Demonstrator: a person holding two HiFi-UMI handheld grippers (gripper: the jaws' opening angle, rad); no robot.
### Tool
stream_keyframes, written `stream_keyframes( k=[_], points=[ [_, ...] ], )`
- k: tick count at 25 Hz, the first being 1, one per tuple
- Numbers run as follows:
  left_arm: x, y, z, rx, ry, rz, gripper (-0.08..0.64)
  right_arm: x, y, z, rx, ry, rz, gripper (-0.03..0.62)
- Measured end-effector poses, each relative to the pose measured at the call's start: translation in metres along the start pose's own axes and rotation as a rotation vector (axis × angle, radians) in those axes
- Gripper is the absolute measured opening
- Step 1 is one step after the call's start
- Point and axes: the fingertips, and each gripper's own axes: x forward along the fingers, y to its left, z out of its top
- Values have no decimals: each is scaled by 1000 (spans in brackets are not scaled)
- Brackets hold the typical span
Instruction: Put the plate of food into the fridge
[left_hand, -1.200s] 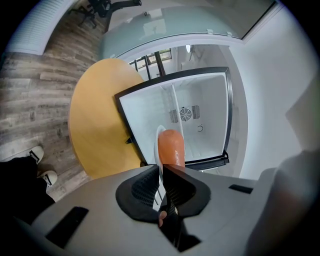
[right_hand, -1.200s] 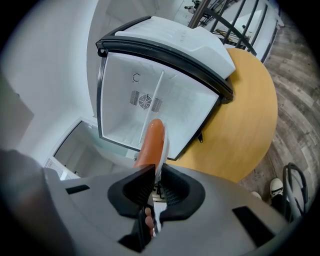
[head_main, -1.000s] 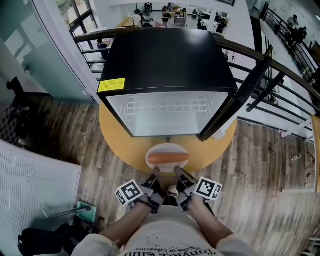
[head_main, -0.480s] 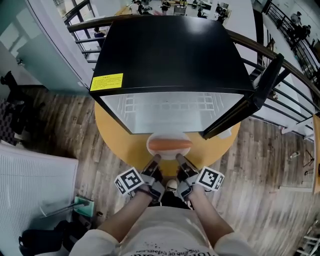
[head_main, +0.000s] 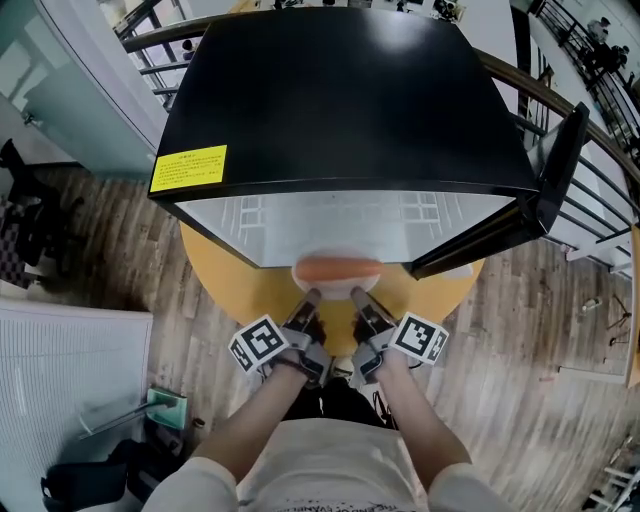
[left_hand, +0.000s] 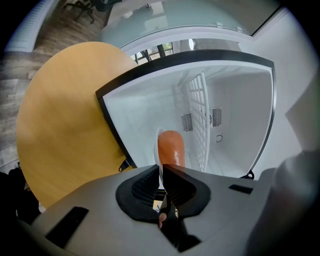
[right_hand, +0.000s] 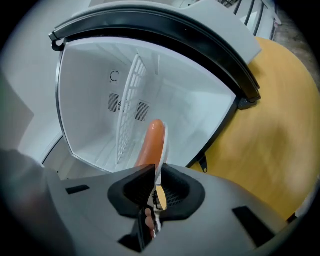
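Observation:
A white plate carrying an orange sausage hangs at the mouth of the open mini fridge. My left gripper is shut on the plate's near left rim, and my right gripper is shut on its near right rim. In the left gripper view the plate shows edge-on between the jaws of the left gripper, with the sausage pointing into the white interior. In the right gripper view the sausage and the plate rim reach past the right gripper toward the fridge's wire shelf.
The black-topped fridge stands on a round yellow table. Its door stands swung open at the right. A yellow label sits on the fridge top. A railing runs behind, with wooden floor around the table.
Both grippers have carried the plate forward, from over the table's front part to the fridge opening. The fridge now fills more of the head view.

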Motion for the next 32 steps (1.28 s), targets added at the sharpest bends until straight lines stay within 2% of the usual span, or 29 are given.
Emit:
stream_keyframes(
  k=[19, 32],
  points=[
    [63, 41, 39, -16, -42, 59, 35, 67, -46, 29, -4, 1, -34, 55],
    [93, 48, 53, -14, -38, 101, 38, 89, -59, 48, 5, -5, -70, 55]
  ],
)
